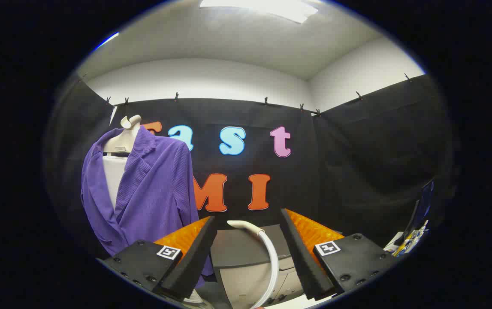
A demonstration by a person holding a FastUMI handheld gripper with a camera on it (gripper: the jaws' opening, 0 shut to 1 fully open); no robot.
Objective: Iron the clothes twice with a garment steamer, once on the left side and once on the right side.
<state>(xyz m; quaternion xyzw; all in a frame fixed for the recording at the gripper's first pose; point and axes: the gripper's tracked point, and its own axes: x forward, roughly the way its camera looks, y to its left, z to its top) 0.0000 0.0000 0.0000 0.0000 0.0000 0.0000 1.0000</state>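
Bright ceiling light (259, 7) glaring overhead, sharp focus, fisheye bending at edges

Ribbed purple jacket (151, 189) — white mannequin (115, 176); white hose (267, 253)

A mannequin (122, 143) carries the purple jacket (155, 189).

**What we cannot make out**

We see the purple jacket (151, 189) only in part: its hem drops behind the gripper (248, 257), whose fingers stand apart around nothing. The white hose (271, 262) runs out of view below, so we cannot tell what it joins. Beyond the right finger, the coloured clutter (415, 231) is too small and dim to name.
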